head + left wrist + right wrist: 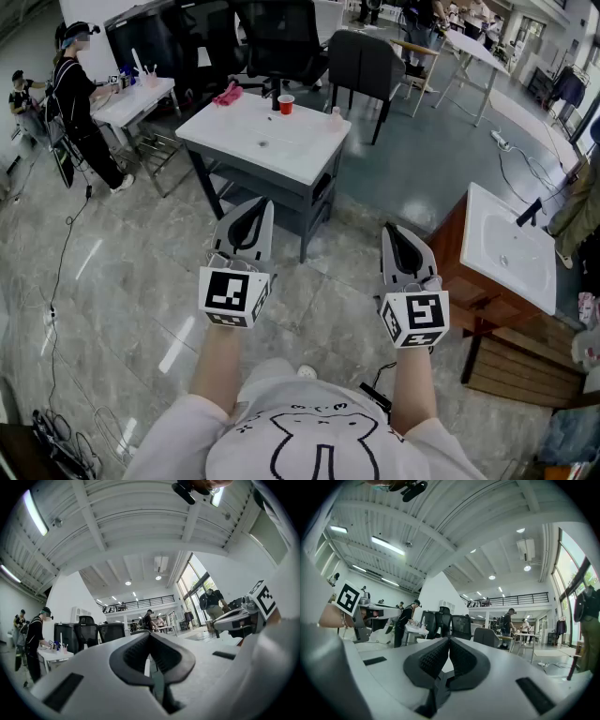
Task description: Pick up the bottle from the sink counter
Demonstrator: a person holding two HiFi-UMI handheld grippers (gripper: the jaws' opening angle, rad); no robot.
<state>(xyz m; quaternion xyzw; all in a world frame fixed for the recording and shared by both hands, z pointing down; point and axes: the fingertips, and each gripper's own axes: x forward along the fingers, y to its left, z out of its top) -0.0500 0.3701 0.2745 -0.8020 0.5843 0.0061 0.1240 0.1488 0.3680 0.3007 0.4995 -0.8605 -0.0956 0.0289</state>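
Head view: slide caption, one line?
Left gripper and right gripper, both shut and empty, held short of the sink counter ahead.

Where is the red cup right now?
In the head view, top centre, the red cup stands at the far edge of the white sink counter, just right of the pink cloth.

No legible text anywhere; the left marker cube [234,296] and right marker cube [415,319], lower centre, carry only black-and-white square patterns.
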